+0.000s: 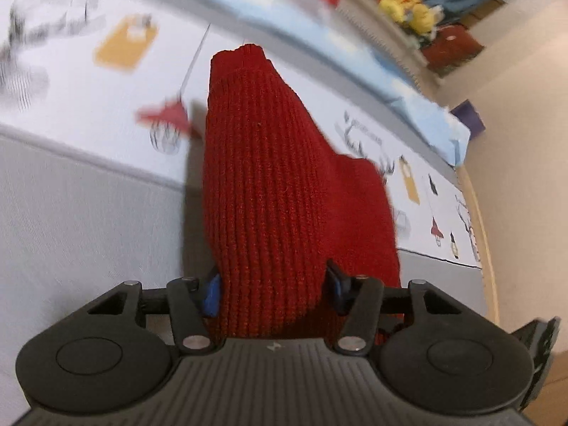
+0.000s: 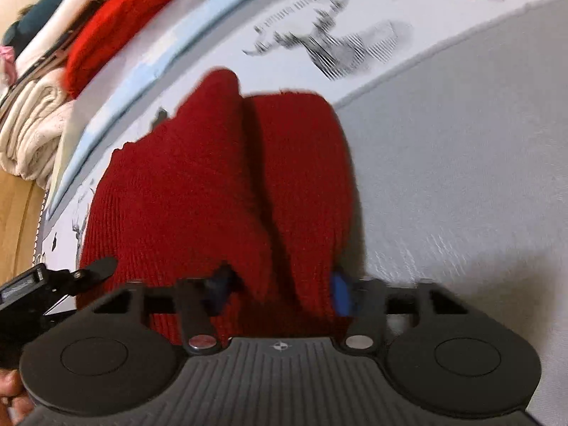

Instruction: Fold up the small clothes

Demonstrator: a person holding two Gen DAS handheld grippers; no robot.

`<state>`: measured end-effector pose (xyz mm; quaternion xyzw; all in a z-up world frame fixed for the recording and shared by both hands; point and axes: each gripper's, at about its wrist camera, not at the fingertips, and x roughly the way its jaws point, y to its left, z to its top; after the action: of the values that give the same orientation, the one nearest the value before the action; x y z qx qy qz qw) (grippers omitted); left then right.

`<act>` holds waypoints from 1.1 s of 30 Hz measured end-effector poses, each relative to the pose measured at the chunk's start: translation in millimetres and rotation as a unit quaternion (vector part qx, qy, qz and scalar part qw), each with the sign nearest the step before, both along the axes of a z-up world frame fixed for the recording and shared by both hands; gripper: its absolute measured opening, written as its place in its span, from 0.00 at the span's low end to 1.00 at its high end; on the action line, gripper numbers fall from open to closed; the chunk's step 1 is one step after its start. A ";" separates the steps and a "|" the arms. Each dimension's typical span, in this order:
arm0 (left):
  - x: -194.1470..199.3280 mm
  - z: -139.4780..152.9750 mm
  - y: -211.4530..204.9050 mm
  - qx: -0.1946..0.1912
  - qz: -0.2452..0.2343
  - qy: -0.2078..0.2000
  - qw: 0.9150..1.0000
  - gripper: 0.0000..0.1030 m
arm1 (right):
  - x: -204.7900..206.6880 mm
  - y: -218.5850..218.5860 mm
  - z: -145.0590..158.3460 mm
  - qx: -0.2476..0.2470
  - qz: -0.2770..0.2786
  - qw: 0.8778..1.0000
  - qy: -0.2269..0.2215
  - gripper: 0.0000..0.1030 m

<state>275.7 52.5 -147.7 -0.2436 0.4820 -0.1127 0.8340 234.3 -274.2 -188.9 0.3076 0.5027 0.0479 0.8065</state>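
Observation:
A dark red knitted garment (image 1: 269, 184) hangs from my left gripper (image 1: 273, 291), whose blue-padded fingers (image 1: 212, 293) are shut on its bunched edge. The cloth covers the gap between the fingers. The same red knit (image 2: 220, 184) fills the middle of the right wrist view, with a fold line running down it. My right gripper (image 2: 280, 289) is shut on another part of its edge, its blue pad (image 2: 340, 293) pressed to the cloth. The left gripper's body (image 2: 32, 291) shows at the left edge of the right wrist view.
Below lies a bed with a grey sheet (image 1: 88, 213) and a white printed cover (image 2: 319, 35) with deer and lantern drawings. A stack of folded clothes (image 2: 46, 81), red, cream and teal, sits at the bed's far side. Yellow plush toys (image 1: 408, 3) stand on a shelf.

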 end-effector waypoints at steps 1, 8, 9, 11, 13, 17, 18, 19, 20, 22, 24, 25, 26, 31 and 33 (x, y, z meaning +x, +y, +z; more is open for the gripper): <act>-3.4 6.3 7.3 0.006 0.004 -0.009 1.000 0.60 | 0.4 5.8 5.4 0.008 0.002 1.000 -0.017 0.27; -8.7 14.1 64.5 0.075 0.058 0.024 0.995 0.65 | 4.1 60.4 14.2 0.041 0.077 0.995 -0.056 0.27; -13.0 21.0 64.3 0.100 0.050 0.006 0.994 0.65 | 5.1 66.3 13.7 0.038 0.090 0.994 -0.055 0.28; -22.5 32.2 57.7 0.125 0.022 -0.024 0.992 0.64 | 8.3 72.7 10.5 0.021 0.104 0.993 -0.048 0.29; -29.5 32.3 47.3 0.136 -0.016 -0.034 0.990 0.56 | 8.4 71.9 10.3 0.013 0.102 0.994 -0.046 0.29; -31.2 7.1 27.6 0.192 -0.063 -0.001 0.979 0.69 | 7.6 68.9 9.1 0.008 0.104 0.994 -0.041 0.29; -33.1 10.3 27.9 0.197 -0.055 -0.008 0.979 0.69 | 7.4 70.6 10.8 0.001 0.109 0.993 -0.040 0.31; -37.7 17.4 27.2 0.200 -0.042 -0.019 0.979 0.67 | 6.5 73.1 12.5 -0.009 0.115 0.993 -0.041 0.37; -42.7 26.5 26.5 0.206 -0.033 -0.031 0.977 0.66 | 0.5 71.3 13.5 -0.023 0.115 0.992 -0.041 0.45; -60.1 49.2 21.3 0.219 -0.035 -0.073 0.972 0.72 | -6.5 73.1 24.8 -0.052 0.114 0.991 -0.049 0.47; -78.9 66.4 18.6 0.241 -0.034 -0.103 0.964 0.77 | -17.6 74.8 45.4 -0.091 0.127 0.985 -0.073 0.47; -88.8 74.8 15.8 0.256 -0.030 -0.116 0.959 0.80 | -27.7 76.9 61.5 -0.124 0.134 0.978 -0.100 0.50; -96.0 82.4 14.8 0.268 -0.025 -0.125 0.955 0.82 | -35.1 76.4 73.0 -0.146 0.137 0.972 -0.120 0.59; -169.5 116.0 0.7 0.276 0.017 -0.183 0.943 0.82 | -98.5 71.3 123.9 -0.185 0.110 0.958 -0.190 0.82; -199.0 120.5 -6.2 0.273 0.030 -0.191 0.943 0.82 | -126.7 70.3 132.8 -0.191 0.107 0.953 -0.208 0.85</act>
<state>76.7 46.3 -27.2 0.0051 0.3188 0.0035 0.9478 107.6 -203.9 -56.0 0.0758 0.3535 0.0998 0.9270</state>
